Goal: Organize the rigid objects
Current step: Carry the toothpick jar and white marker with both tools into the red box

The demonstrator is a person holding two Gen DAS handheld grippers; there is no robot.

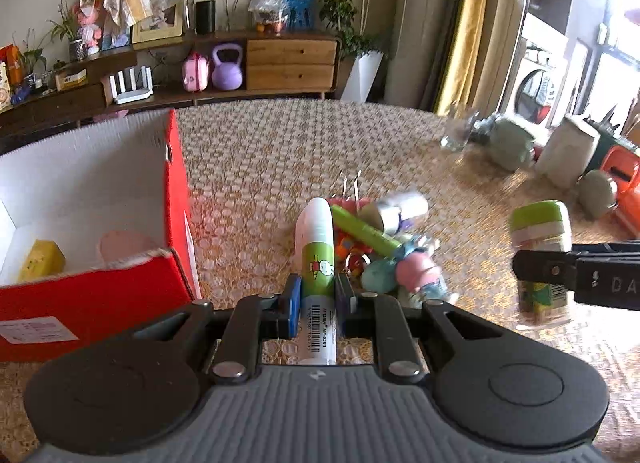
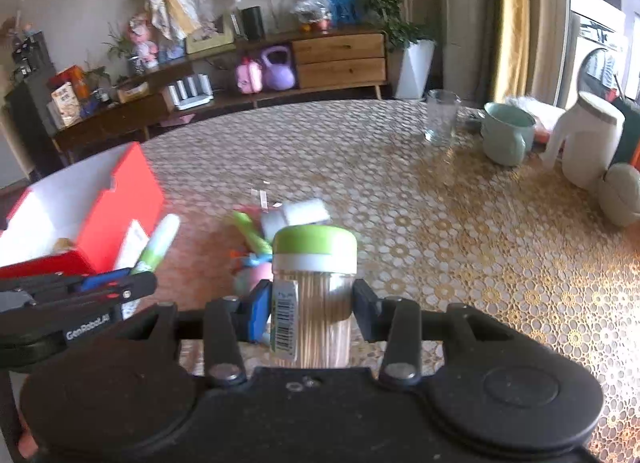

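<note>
Your left gripper (image 1: 317, 295) pinches the glue stick (image 1: 316, 259) low and your right gripper (image 2: 310, 303) clamps the toothpick jar (image 2: 314, 287) mid-body, so either could tip forward out of the jaws short of the red box (image 1: 176, 199).

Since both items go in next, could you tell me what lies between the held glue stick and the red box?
Only bare tablecloth separates the glue stick in the left gripper from the red box, seen in the left wrist view.
</note>
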